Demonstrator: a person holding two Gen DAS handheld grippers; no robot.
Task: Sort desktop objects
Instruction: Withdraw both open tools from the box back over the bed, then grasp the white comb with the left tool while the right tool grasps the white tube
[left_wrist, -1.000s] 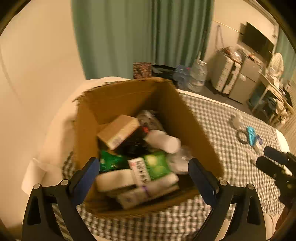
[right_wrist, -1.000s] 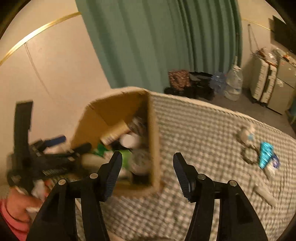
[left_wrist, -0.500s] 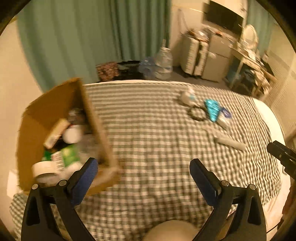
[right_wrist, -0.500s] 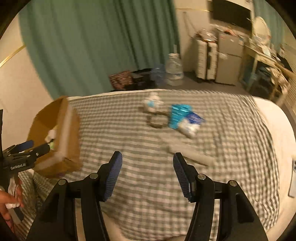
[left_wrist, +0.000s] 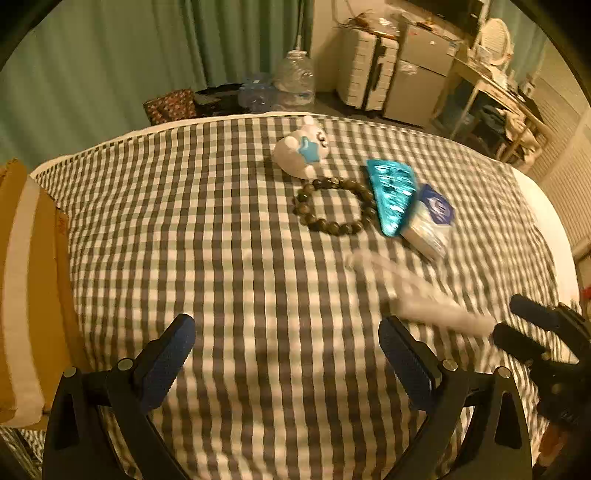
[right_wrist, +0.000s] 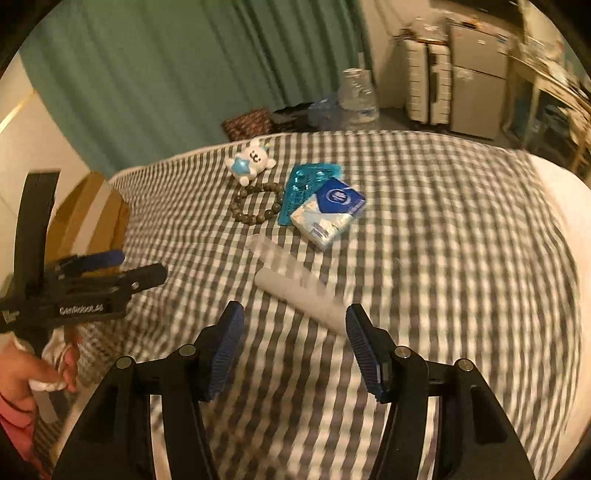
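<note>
Cardboard box at the checked cloth's edge, contents hidden.

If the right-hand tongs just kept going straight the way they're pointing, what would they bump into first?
Most likely the white tube lying on the checked cloth. It sits just ahead of the open right tongs, roughly in line with the gap between them. The picture is blurred, so depth is uncertain; they may meet the cloth just short of it.
</note>
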